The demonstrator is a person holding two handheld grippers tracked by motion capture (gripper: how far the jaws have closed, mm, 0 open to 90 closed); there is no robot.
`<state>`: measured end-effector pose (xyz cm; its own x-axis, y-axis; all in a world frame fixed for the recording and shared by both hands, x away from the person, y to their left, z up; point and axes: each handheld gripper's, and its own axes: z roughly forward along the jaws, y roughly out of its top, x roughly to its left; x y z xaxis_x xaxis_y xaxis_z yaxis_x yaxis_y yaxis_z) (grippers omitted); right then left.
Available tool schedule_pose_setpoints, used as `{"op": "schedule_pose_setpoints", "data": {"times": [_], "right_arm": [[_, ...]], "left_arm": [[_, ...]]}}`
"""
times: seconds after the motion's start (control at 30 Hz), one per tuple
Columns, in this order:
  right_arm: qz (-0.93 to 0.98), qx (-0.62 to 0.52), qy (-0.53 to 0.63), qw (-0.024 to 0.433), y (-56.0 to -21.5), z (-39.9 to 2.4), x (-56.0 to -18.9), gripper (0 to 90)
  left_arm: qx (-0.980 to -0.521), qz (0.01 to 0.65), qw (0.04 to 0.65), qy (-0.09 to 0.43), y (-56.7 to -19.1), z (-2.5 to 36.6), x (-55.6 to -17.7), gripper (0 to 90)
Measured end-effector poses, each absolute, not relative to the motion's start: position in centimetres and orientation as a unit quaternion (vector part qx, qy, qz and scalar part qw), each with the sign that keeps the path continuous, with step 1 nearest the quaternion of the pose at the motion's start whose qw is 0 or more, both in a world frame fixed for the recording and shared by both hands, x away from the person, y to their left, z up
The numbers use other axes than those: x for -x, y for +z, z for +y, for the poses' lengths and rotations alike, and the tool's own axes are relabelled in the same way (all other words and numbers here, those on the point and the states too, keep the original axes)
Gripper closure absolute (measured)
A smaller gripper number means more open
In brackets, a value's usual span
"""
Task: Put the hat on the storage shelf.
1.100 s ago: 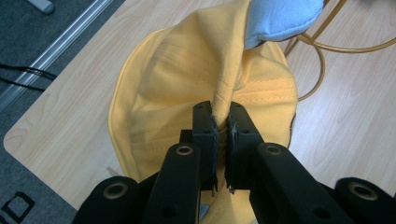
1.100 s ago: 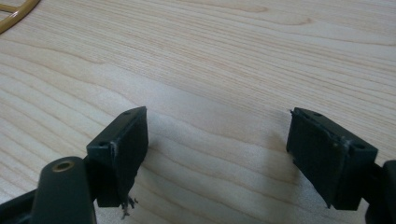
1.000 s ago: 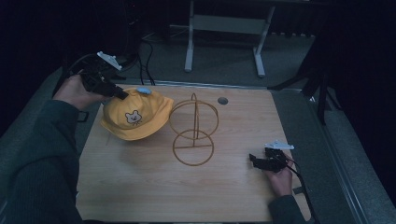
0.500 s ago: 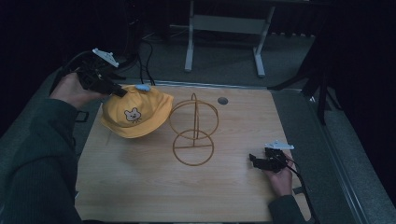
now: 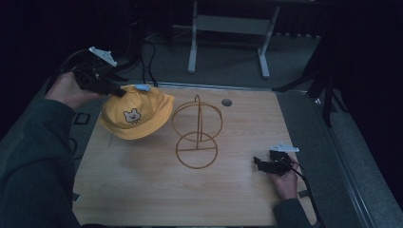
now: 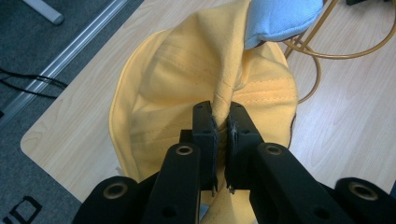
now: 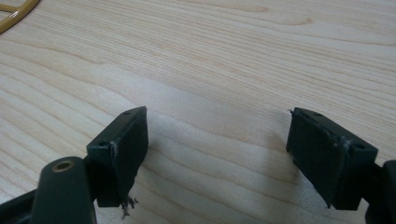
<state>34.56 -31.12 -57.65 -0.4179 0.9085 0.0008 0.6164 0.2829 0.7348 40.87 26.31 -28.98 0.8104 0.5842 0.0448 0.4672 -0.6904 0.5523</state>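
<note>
Clamped in the left gripper (image 6: 222,128), the yellow hat (image 5: 135,114) has lifted slightly at the bench's (image 5: 142,190) ten o'clock, nearing the wire stand (image 5: 196,133); the right gripper (image 7: 217,154) rests, jaws apart.

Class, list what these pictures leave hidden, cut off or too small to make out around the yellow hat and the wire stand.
- Hat: its underside is hidden by its own cloth in the high view.
- Left hand-held gripper: its pads are buried in the fold they pinch, left gripper view.
- Stand: cut off by the edge in the right gripper view.
- Disc on the table: too small to identify, high view.
</note>
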Motion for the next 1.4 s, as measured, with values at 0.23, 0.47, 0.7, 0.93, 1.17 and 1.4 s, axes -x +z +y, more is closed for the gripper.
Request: {"op": "schedule_pose_setpoints", "data": {"times": [0.23, 0.47, 0.7, 0.93, 1.17, 1.4], "right_arm": [[0.771, -0.495, 0.338, 0.216, -57.6, -31.1, -34.6, 20.6], [0.771, -0.495, 0.338, 0.215, -57.6, -31.1, -34.5, 20.6], [0.771, -0.494, 0.338, 0.216, -57.7, -31.1, -34.6, 20.6], [0.771, -0.494, 0.338, 0.216, -57.6, -31.1, -34.6, 20.6], [0.771, -0.494, 0.338, 0.216, -57.7, -31.1, -34.6, 20.7], [0.771, -0.494, 0.338, 0.216, -57.7, -31.1, -34.6, 20.7]], "left_arm": [[-0.911, 0.287, 0.274, 0.111, -28.7, 26.5, -40.6, 84.4], [-0.91, 0.282, 0.281, 0.112, -28.2, 26.7, -40.3, 84.4], [-0.909, 0.279, 0.287, 0.114, -27.9, 26.9, -40.0, 84.4], [-0.911, 0.267, 0.292, 0.113, -27.4, 26.6, -39.7, 84.4], [-0.915, 0.254, 0.295, 0.109, -27.0, 26.1, -39.5, 84.4], [-0.917, 0.236, 0.305, 0.105, -26.5, 26.1, -39.1, 84.4]]}}
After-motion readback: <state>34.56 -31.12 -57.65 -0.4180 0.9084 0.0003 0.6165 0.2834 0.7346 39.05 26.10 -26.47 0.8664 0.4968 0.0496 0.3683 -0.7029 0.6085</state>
